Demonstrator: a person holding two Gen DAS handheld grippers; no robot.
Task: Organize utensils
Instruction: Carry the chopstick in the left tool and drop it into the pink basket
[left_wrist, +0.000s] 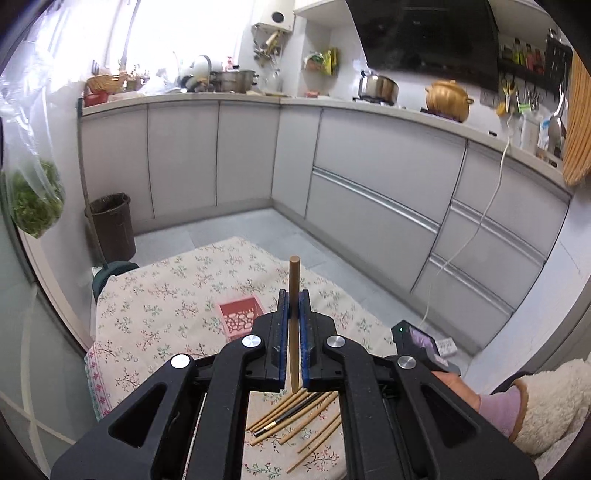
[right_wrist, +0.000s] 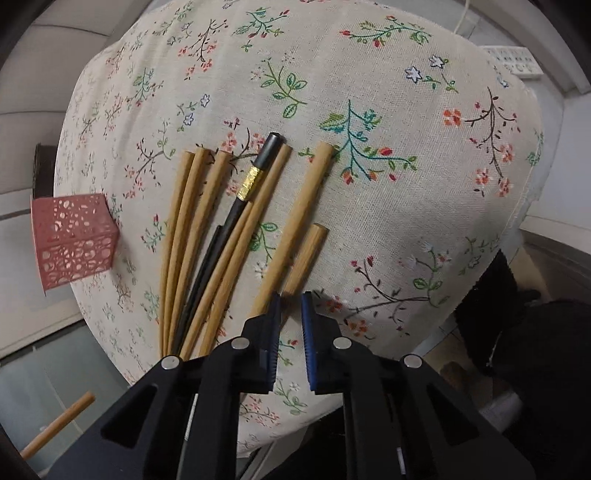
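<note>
Left claw (left_wrist: 294, 306) is clamped on 1 wooden chopstick (left_wrist: 294, 280), held upright above the desk (left_wrist: 155, 295); right claw (right_wrist: 289, 306) is parted and empty. Little appears done — 8 chopsticks (right_wrist: 207, 229) are left loose, the pink basket (right_wrist: 72, 236) seemingly unfilled.

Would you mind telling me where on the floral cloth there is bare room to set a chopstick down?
The tablecloth lies bare to the right of the chopstick pile, out to the cloth's edge, and beyond the pile's tips. A narrow bare strip runs between the pile and the pink basket. It is crowded at the pile itself, just ahead of the right gripper.
</note>
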